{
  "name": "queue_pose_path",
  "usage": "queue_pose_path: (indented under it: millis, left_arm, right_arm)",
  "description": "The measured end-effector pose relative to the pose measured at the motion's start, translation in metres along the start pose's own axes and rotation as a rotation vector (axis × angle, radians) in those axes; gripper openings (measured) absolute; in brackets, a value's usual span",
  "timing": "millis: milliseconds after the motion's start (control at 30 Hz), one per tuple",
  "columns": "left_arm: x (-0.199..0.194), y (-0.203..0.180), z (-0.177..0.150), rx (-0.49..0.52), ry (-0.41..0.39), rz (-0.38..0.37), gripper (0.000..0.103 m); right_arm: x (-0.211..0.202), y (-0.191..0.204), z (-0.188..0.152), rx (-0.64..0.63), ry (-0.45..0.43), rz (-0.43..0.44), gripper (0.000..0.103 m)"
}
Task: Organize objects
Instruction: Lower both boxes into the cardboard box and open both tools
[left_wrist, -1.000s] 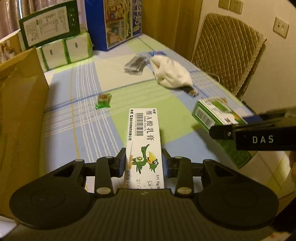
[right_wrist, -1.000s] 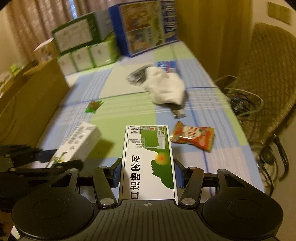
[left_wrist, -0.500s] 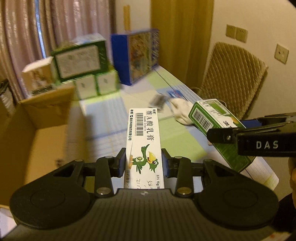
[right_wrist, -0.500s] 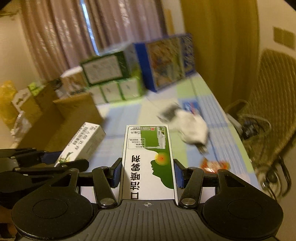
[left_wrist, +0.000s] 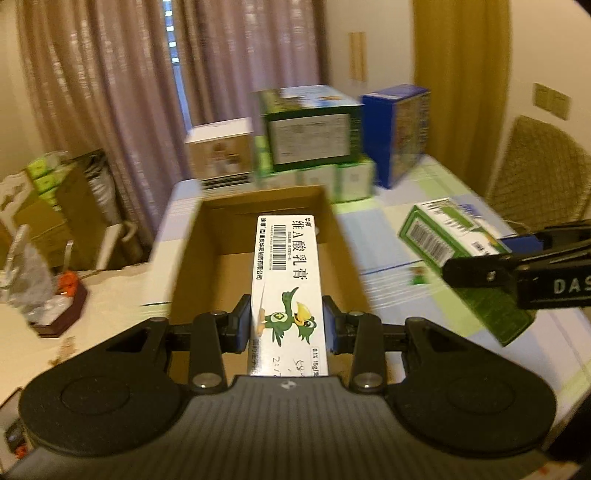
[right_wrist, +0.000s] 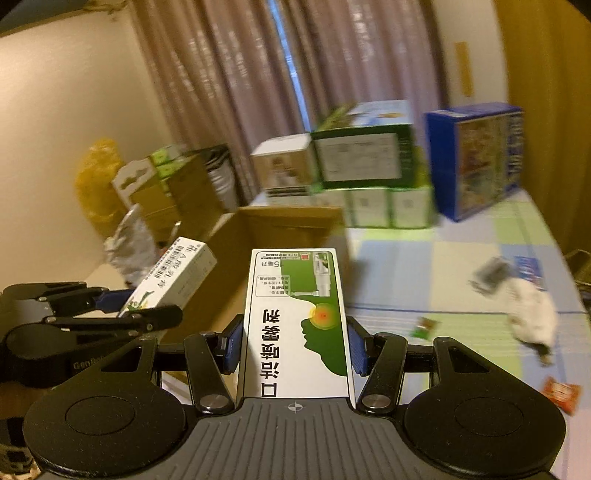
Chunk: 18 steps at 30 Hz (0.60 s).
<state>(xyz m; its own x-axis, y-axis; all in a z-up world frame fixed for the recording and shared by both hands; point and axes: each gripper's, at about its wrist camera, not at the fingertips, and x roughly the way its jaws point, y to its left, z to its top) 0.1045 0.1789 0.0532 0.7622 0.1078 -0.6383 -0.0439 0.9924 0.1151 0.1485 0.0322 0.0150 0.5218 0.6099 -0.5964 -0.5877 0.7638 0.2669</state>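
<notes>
A: What does the left wrist view show?

B: The left gripper (left_wrist: 287, 326) has its fingers closed against the two long sides of a white ointment carton (left_wrist: 288, 284) printed with a green cartoon bird. The carton points forward, held above the open cardboard box (left_wrist: 343, 236), whose inside looks bare where it can be seen. At the right edge the right gripper (left_wrist: 476, 273) reaches in, carrying a green spray carton (left_wrist: 439, 236) over the checked tablecloth (left_wrist: 399, 218). Behind the cardboard box stand stacked green cartons (left_wrist: 310, 140) and a blue box (left_wrist: 399, 129).

A: And the right wrist view?

B: There the right gripper (right_wrist: 293, 347) is clamped on the green spray carton (right_wrist: 295, 321), its blue pads pressed to both long sides, the carton lying flat with its label facing up. To the left, the left gripper (right_wrist: 144, 314) holds the white ointment carton (right_wrist: 173, 273) tilted upward, in front of the cardboard box (right_wrist: 291, 225). On the tablecloth (right_wrist: 406, 266) to the right lie a white cloth (right_wrist: 532, 314), a small green wrapper (right_wrist: 423, 326) and a red snack packet (right_wrist: 561, 395), all well apart. The picture is motion-blurred, so finer print cannot be read.
</notes>
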Motion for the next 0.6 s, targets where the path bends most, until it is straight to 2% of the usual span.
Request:
queue_pose_path:
  millis: [200,600]
  left_arm:
    - [0.011,0.036,-0.011,-0.025,0.042,0.038,0.033]
    - [0.055,0.051,-0.017,-0.048,0.074,-0.003,0.033]
  right_arm:
    - [0.037,0.016,0.005,0.033,0.03,0.05,0.052]
    - [0.076,0.014,0.013,0.068,0.058,0.051,0.052]
